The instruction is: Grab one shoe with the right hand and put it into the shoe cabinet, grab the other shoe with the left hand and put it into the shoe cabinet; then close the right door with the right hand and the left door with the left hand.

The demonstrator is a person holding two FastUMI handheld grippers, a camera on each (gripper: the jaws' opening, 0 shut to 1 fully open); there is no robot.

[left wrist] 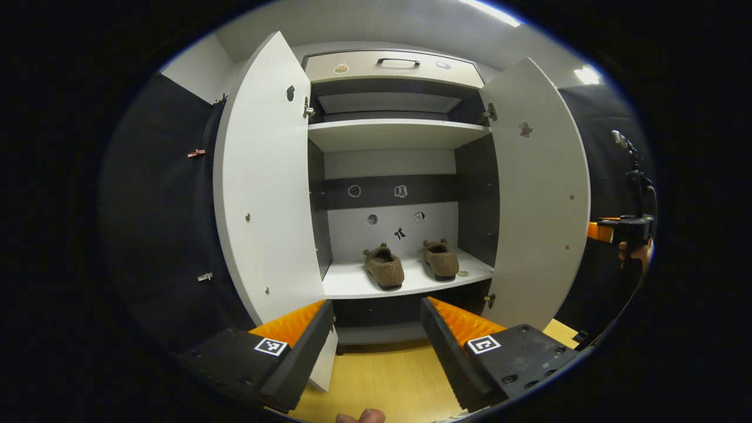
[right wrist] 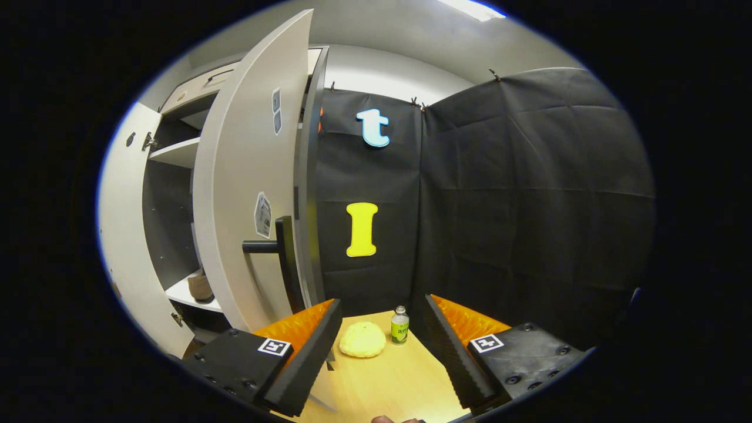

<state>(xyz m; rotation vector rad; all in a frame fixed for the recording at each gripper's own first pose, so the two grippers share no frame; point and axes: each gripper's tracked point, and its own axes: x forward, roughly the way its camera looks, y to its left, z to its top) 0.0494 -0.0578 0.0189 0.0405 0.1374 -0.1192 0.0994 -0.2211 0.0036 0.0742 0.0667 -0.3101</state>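
Two brown fuzzy shoes, one on the left [left wrist: 384, 266] and one on the right [left wrist: 441, 259], sit side by side on the lower shelf [left wrist: 352, 285] of the white shoe cabinet. Both doors stand wide: the left door [left wrist: 267, 188] and the right door [left wrist: 540, 194]. My left gripper [left wrist: 376, 346] is open in front of the cabinet, nothing between its fingers. Beyond the right door's outer edge, the right gripper [left wrist: 620, 230] shows, held by a hand. In the right gripper view, my right gripper [right wrist: 382, 346] is open beside the right door [right wrist: 247, 194], near its black handle [right wrist: 279, 247]. One shoe [right wrist: 200, 286] peeks out inside.
A top drawer [left wrist: 393, 66] with a handle caps the cabinet. On the wooden floor [right wrist: 388, 376] by the booth's corner lie a yellow round cushion-like thing [right wrist: 362, 339] and a small green-labelled bottle [right wrist: 399, 325]. Black cloth walls close in on both sides.
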